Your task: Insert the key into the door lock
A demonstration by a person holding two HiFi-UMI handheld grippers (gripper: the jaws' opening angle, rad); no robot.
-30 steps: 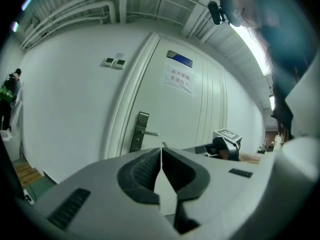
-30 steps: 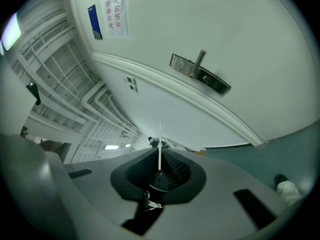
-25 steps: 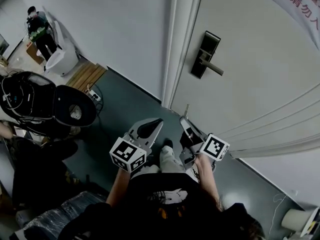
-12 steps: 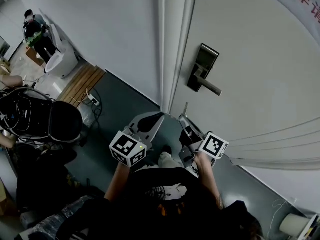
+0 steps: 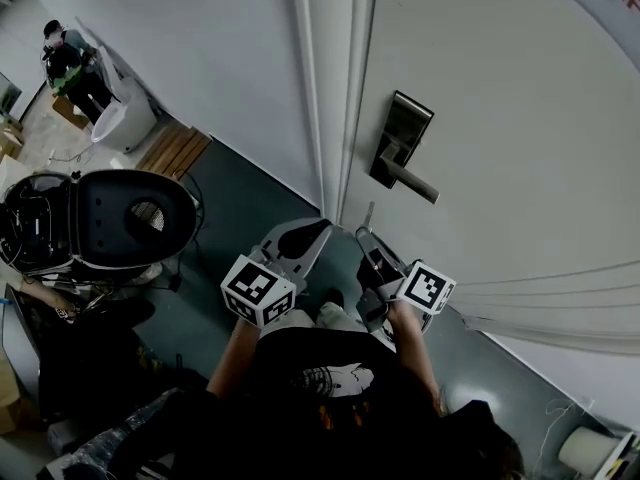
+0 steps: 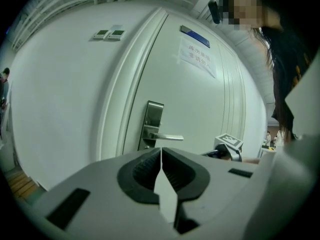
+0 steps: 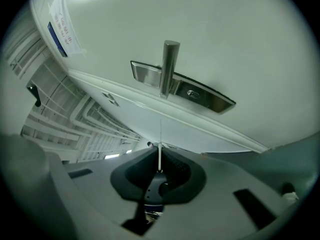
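A white door [image 5: 500,118] stands over a dark floor [image 5: 240,198]. The right tongs [image 7: 160,145] pinch the key [image 7: 152,190], its thin blade sticking out toward the door lock [image 5: 399,138], well short of it. At nine o'clock of them, the left tongs [image 6: 161,154] are pressed together, empty.
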